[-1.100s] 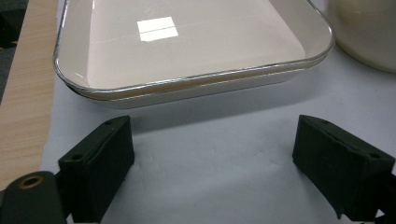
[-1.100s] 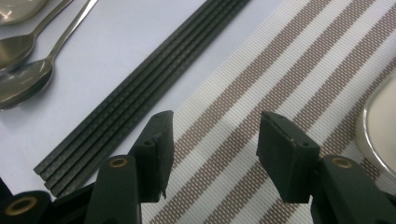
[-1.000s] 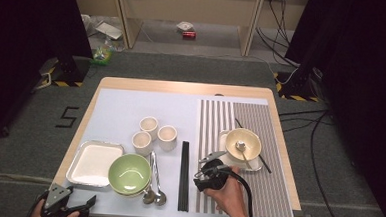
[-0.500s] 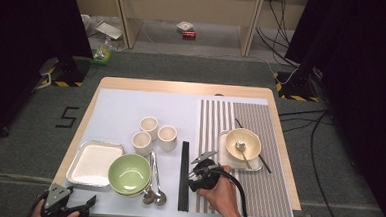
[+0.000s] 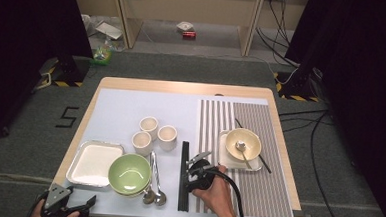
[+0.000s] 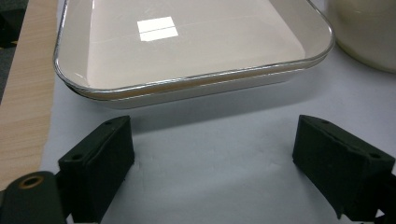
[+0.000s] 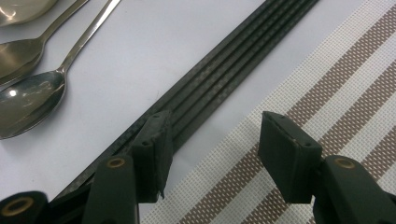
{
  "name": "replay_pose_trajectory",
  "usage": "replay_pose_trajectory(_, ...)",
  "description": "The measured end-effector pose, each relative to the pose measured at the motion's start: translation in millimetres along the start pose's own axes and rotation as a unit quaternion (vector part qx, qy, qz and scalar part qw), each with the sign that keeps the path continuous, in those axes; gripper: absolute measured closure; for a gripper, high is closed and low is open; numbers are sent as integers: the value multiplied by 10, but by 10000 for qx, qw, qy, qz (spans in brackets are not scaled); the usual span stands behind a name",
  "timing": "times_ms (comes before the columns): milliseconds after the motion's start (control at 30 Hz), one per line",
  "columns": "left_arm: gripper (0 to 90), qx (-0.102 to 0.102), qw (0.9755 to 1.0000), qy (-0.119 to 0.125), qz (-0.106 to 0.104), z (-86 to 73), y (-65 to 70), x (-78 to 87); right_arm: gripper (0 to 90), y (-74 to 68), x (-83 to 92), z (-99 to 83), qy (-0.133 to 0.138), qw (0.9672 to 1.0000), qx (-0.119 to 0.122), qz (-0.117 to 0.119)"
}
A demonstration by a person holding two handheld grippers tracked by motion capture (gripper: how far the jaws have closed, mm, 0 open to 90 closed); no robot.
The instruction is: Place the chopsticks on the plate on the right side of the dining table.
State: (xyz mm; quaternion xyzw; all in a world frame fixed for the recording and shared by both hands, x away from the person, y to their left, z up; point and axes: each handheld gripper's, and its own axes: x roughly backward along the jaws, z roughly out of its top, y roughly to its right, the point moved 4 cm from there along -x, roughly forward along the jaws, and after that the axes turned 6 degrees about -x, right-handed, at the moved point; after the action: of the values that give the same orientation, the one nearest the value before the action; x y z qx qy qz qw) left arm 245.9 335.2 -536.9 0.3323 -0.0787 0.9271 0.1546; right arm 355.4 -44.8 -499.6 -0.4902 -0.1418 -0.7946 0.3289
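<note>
chopsticks [image 7: 219,74], black and laid side by side in a long bundle, lie on the table [image 5: 116,109] right at the right tool [image 5: 192,164], which a hand [image 5: 215,192] holds low over them in the high view. in the right gripper view the right tool [image 7: 212,149] has its jaws standing apart at a middling width with nothing pressed between them: one jaw sits over the edge of the chopsticks, the other hangs over the striped placemat [image 7: 327,79] on the far side, and the strip of bare table between chopsticks and mat lies in the gap. whether the near jaw touches the chopsticks cannot be told. beyond that jaw, away from the mat, two spoons [image 7: 28,100] lie on the table, close to the chopsticks but apart from them. in the high view a green bowl [image 5: 129,173] sits past the spoons from the right tool, three small cups [image 5: 154,133] stand ahead of it and to its left, and a cream bowl [image 5: 243,141] holding a spoon sits on a plate on the mat ahead of it and to its right. the left tool [image 5: 70,207] is at the near table edge, well apart from the chopsticks; in the left gripper view the left tool [image 6: 212,163] is spread wide and empty, with a white tray [image 6: 187,46] just ahead of the jaw tips, not touching them.
</note>
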Motion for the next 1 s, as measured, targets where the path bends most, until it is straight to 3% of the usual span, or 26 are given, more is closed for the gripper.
replay_pose_trajectory(333, 113, 2, 10000, 5, -1, -1, 1, 0, 465, -24, -25, -1, -60, 10000, 27, 8)
replay_pose_trajectory(400, 113, 11, 10000, 2, -3, -1, 2, 0, 469, -19, -30, -3, -69, 9999, 122, -27)
replay_pose_trajectory(1000, 113, 16, 10000, 37, 25, -2, 3, -4, 731, 82, 27, -50, -146, 9995, 269, -40)
